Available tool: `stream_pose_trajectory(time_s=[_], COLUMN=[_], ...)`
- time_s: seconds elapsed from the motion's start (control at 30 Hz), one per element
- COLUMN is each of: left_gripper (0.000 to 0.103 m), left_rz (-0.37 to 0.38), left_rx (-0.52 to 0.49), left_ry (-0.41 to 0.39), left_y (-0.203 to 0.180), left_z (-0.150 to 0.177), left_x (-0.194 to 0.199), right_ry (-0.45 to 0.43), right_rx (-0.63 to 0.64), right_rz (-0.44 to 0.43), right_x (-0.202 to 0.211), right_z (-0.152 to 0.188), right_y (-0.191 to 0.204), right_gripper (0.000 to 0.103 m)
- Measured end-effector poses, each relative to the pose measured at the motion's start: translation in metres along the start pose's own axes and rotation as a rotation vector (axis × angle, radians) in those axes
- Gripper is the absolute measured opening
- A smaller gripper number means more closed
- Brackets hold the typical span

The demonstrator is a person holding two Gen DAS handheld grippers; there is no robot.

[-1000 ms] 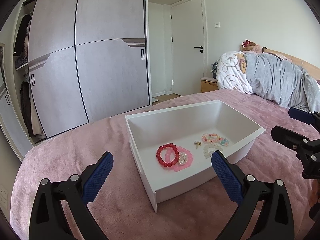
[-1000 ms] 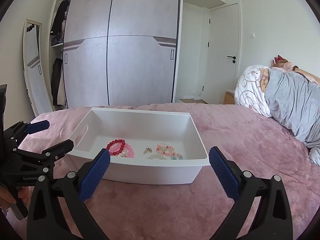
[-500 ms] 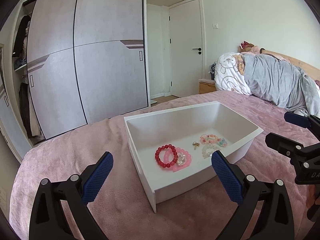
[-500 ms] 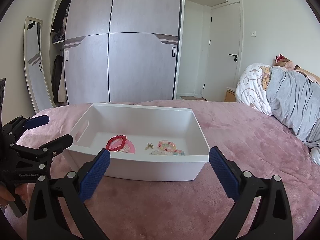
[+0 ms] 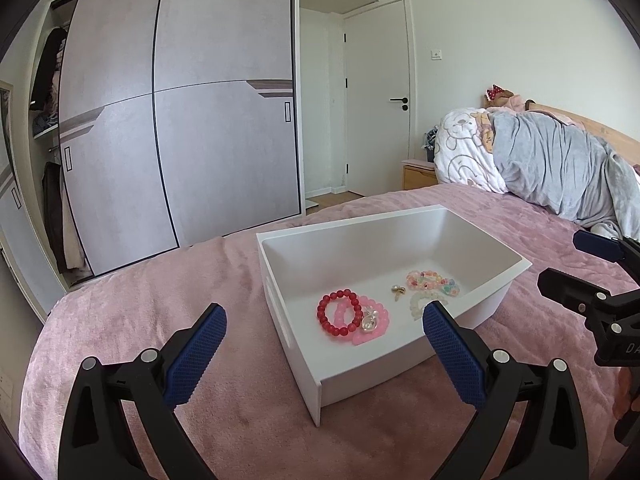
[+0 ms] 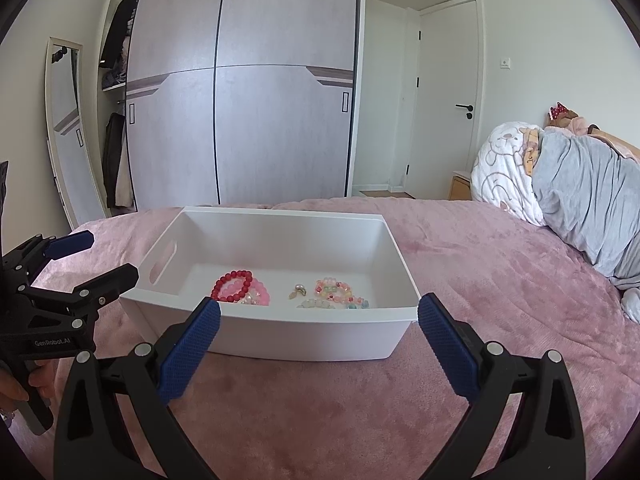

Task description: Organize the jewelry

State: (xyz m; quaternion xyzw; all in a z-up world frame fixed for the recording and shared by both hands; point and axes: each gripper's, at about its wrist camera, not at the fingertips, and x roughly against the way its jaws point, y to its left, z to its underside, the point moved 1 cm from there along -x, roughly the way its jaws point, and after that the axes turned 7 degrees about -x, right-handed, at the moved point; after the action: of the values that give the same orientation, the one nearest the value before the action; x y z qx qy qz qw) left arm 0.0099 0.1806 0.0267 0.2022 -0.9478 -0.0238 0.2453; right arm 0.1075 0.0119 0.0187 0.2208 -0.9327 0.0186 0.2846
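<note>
Resting on the pink plush bedspread (image 6: 460, 264), a white rectangular plastic bin (image 6: 288, 336) is seen with its long side facing the right gripper (image 6: 318, 330) and a short end nearer the left gripper (image 5: 324, 344). Both are held above the bed with jaws spread wide and nothing between them. Along the bin floor, a red beaded bracelet (image 5: 338, 317) lies on a pink one, then a small gold piece (image 5: 398, 291), then pastel bead bracelets (image 5: 432, 282). The red bracelet is judged nearer the left gripper

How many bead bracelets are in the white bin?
4: red bracelet overlapping pink bracelet on the left; multicolour bracelet and pale whitish bracelet on the right. Overlaps may hide more.
</note>
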Motion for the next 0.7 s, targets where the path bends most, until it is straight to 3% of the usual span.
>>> stream_pose_trajectory(time_s=[0.7], left_gripper=[0.099], left_rz=[0.007], left_rx=[0.015], left_ry=[-0.021], left_y=[0.0029], left_z=[0.0022], left_x=[0.0029], right_ry=[-0.026], right_rx=[0.02], right_rz=[-0.006], right_x=[-0.0002], right_z=[0.0083], right_y=[0.0048], right_gripper=[0.098])
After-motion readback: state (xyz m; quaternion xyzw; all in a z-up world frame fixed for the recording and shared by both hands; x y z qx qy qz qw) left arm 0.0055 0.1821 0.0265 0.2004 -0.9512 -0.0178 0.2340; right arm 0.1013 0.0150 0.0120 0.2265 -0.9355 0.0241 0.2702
